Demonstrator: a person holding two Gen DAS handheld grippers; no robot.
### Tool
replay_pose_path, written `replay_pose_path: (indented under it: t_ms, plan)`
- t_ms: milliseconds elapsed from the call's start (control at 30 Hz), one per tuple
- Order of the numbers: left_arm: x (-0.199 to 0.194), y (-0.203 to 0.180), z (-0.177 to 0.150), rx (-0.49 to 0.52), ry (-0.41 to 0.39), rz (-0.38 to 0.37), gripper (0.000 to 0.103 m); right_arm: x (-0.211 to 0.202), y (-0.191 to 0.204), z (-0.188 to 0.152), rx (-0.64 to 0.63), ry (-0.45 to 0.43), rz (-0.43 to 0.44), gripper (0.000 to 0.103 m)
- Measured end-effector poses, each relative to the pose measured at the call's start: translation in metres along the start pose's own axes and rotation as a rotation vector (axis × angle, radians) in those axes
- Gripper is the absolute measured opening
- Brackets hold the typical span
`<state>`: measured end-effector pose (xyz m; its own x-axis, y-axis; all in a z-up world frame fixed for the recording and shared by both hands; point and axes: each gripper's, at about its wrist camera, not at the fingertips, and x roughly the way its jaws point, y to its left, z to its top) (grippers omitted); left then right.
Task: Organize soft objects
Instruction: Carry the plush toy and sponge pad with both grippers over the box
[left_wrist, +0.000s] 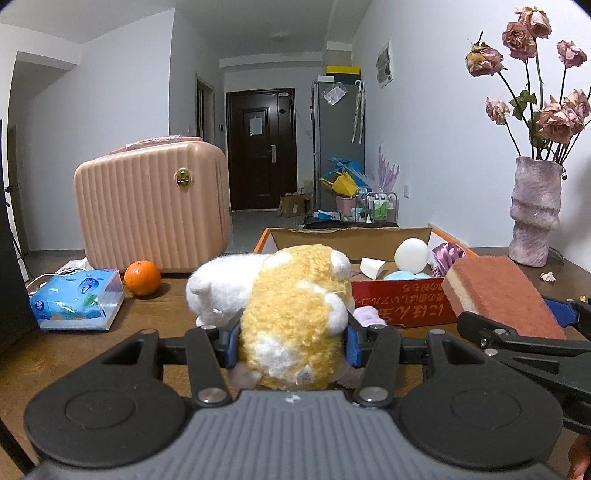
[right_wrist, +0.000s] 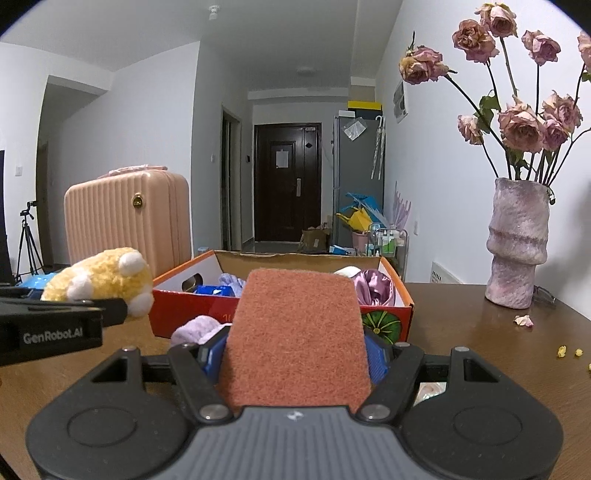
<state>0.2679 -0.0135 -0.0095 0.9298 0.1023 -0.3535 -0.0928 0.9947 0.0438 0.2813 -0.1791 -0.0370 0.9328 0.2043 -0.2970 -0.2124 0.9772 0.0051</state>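
Observation:
My left gripper (left_wrist: 291, 343) is shut on a yellow and white plush toy (left_wrist: 295, 317), held above the table just in front of the open cardboard box (left_wrist: 402, 306). The plush also shows in the right wrist view (right_wrist: 103, 278). My right gripper (right_wrist: 295, 356) is shut on a reddish scouring sponge (right_wrist: 297, 332), near the box's front wall (right_wrist: 192, 314); the sponge shows in the left wrist view (left_wrist: 502, 295). A white plush (left_wrist: 221, 288) lies behind the yellow one. A lilac cloth (right_wrist: 197, 328) lies by the box. The box holds a white ball (left_wrist: 412, 254), purple satin cloth (right_wrist: 373, 288) and other soft items.
On the brown table stand a pink suitcase (left_wrist: 151, 206), an orange (left_wrist: 142, 277), a blue tissue pack (left_wrist: 77, 299) and a vase of dried roses (right_wrist: 517, 243). Petals (right_wrist: 524, 320) lie by the vase. A hallway with a dark door lies beyond.

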Motion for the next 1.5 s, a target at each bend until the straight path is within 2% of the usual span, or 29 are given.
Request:
replay_pose_path:
  t_ms: [600,1500]
  plan:
    - [0.016,-0.014,0.022,-0.030,-0.046,0.005,0.052,0.016,-0.007,0.017,0.042,-0.044,-0.005,0.070]
    - [0.071,-0.021,0.043,-0.047,-0.063,0.004,0.052,0.074,-0.021,0.037,0.075,-0.056,-0.019,0.070]
